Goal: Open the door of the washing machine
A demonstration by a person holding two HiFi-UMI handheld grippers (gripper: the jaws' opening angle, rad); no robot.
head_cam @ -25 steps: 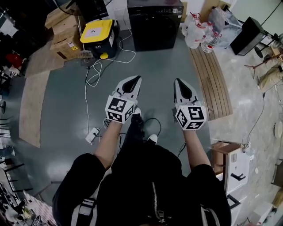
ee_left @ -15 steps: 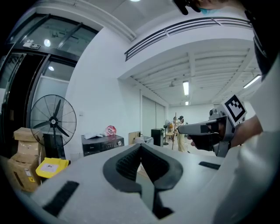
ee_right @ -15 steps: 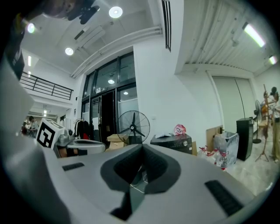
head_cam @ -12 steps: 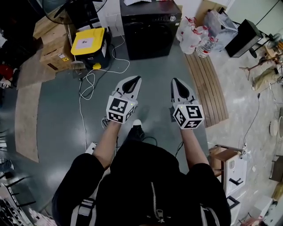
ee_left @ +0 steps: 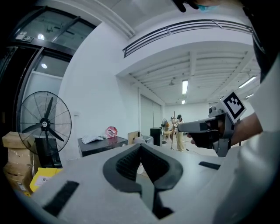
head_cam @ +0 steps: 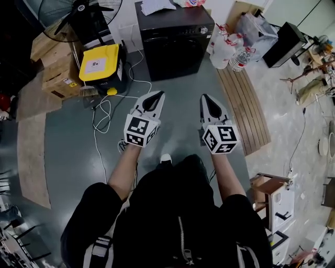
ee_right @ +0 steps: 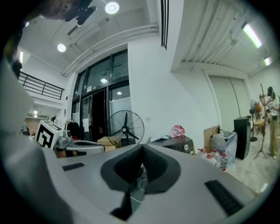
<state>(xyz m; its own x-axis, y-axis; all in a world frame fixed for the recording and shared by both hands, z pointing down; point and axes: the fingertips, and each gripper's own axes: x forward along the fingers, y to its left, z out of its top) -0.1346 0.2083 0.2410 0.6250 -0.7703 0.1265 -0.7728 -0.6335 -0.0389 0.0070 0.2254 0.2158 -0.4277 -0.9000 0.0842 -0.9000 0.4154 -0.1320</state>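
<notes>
The black washing machine (head_cam: pixel 175 39) stands against the far wall with its door shut; papers and a red bag lie on its top. In the gripper views it shows small and far off, the washing machine (ee_left: pixel 103 145) left of centre and the washing machine (ee_right: pixel 177 143) right of centre. My left gripper (head_cam: pixel 155 96) and right gripper (head_cam: pixel 204 98) are held side by side at waist height over the grey floor, both pointing toward the machine and well short of it. Both have their jaws shut on nothing.
A yellow-lidded black bin (head_cam: pixel 102 65), cardboard boxes (head_cam: pixel 55 63) and a standing fan (head_cam: pixel 81 13) sit left of the machine. White cables (head_cam: pixel 104 110) trail over the floor. Water bottles (head_cam: pixel 233 52) and a wooden pallet (head_cam: pixel 246 107) lie to the right.
The person has walked toward the washing machine; it sits lower and nearer in the head view. Both grippers kept their pose and stayed shut.
</notes>
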